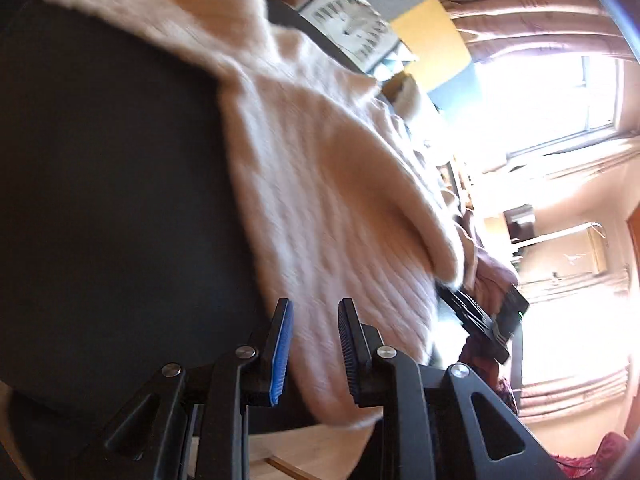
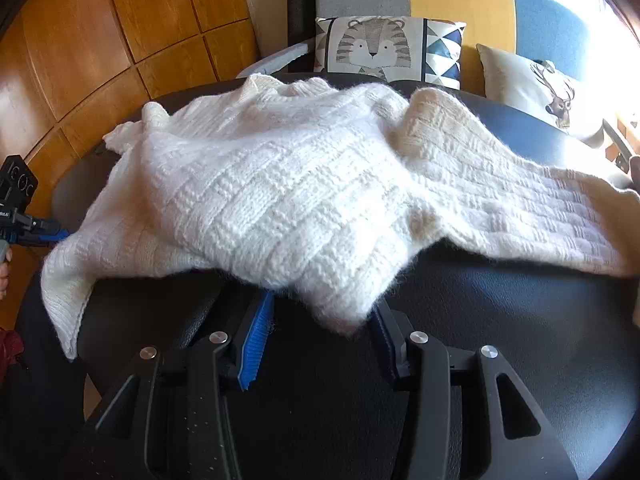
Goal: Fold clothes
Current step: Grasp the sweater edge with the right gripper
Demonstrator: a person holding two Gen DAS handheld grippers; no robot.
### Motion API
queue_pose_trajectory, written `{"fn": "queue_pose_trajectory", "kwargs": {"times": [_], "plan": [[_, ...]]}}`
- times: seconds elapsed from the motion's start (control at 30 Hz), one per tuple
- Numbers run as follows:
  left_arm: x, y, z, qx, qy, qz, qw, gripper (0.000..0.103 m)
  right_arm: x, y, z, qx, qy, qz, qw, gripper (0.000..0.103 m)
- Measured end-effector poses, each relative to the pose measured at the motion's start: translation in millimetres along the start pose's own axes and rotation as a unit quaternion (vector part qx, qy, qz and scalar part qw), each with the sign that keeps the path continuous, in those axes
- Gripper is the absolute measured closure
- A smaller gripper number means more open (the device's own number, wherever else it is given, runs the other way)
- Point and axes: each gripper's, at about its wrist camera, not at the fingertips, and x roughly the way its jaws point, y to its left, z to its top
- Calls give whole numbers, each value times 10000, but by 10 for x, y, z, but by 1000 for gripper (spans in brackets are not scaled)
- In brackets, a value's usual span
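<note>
White knit sweater (image 2: 280, 200), sleeve seemingly rightward

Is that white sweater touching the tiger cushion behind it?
Cannot tell. In the right wrist view the sweater ends just below the tiger cushion, but its raised collar hides any gap.

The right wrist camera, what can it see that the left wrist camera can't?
Only the right wrist view shows the tiger cushion, the deer cushion and the wooden panel wall. Only the left wrist view shows the bright window and the curtains. Both show the white knitted sweater spread on the black table, and each shows its own open jaws: the right gripper has a sweater corner hanging between its jaws, and the left gripper points at the sweater's edge.
</note>
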Motion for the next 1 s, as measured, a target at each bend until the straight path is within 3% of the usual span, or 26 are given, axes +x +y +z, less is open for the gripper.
{"fn": "queue_pose_trajectory", "kwargs": {"times": [0.17, 0.27, 0.33, 0.43, 0.53, 0.63, 0.8, 1.0], "plan": [[331, -84, -269, -183, 50, -217, 9996, 75, 59, 84, 56, -202, -172, 72, 9996, 54], [410, -109, -414, -276, -269, -345, 9987, 75, 52, 99, 91, -121, -287, 167, 9994, 55], [468, -168, -481, -293, -397, -340, 9982, 75, 22, 62, 121, 130, -364, 284, 9988, 72], [515, -245, -518, -235, -482, -302, 9981, 78, -70, -4, 174, 569, -473, 602, 9954, 80], [512, -339, -436, 73, -448, -60, 9989, 87, -220, -63, 235, 887, -646, 926, 9896, 84], [409, -317, -247, 135, -423, -104, 9990, 95, -337, -135, 307, 1188, -768, 1163, 9831, 85], [301, -329, -105, 270, -622, -243, 9974, 97, -479, -155, 460, 1309, -921, 1351, 9778, 87], [16, -394, 183, 517, -912, 55, 9945, 97, -532, -238, 727, 1595, -1181, 1553, 9677, 89]]}}
